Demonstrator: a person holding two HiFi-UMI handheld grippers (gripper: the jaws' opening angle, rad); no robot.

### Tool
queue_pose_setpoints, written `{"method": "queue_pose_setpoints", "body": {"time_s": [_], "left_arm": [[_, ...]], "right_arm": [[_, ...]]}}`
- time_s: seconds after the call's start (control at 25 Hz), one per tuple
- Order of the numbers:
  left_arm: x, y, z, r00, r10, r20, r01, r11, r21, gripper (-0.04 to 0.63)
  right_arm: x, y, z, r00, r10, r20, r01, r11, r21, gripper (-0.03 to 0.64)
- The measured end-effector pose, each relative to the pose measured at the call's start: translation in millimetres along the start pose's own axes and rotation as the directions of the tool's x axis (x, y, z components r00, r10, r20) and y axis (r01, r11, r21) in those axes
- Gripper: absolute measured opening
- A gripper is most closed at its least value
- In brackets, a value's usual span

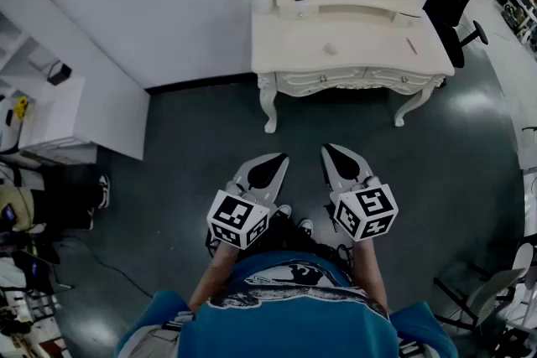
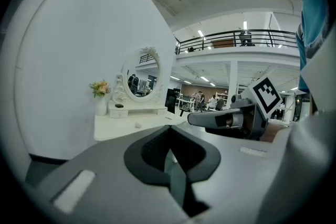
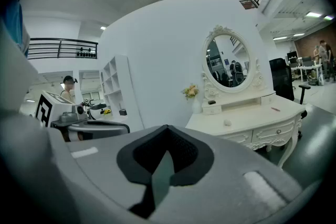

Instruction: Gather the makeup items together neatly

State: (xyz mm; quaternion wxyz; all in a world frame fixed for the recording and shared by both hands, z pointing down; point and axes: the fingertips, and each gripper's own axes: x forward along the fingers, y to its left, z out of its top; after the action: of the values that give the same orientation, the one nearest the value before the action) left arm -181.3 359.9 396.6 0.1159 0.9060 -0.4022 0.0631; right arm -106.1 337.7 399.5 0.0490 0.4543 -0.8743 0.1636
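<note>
I hold left gripper (image 1: 283,156) and right gripper (image 1: 326,149) closed and empty, side by side, being well short of the dressing table (image 1: 369,59); far on its top, round item (image 1: 331,49) and thin stick (image 1: 411,45) lie well apart.

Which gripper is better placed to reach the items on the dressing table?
Right, probably: the right gripper lines up with the small round item; the left gripper aims at the table's corner.
</note>
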Motion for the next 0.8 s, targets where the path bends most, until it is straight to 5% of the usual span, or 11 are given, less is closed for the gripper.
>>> {"method": "queue_pose_setpoints", "body": {"time_s": [0.52,0.8], "left_arm": [[22,-23,6,1.000,-0.013,-0.007,0.013,1.000,0.022,0.011],[33,-34,4,1.000,-0.017,-0.008,0.018,1.000,0.018,0.011]], "right_arm": [[-22,-31,2,0.999,-0.019,0.038,0.016,0.997,0.076,0.003],[-35,-44,-7,0.999,-0.050,0.012,0.050,0.998,0.025,0.003]]}}
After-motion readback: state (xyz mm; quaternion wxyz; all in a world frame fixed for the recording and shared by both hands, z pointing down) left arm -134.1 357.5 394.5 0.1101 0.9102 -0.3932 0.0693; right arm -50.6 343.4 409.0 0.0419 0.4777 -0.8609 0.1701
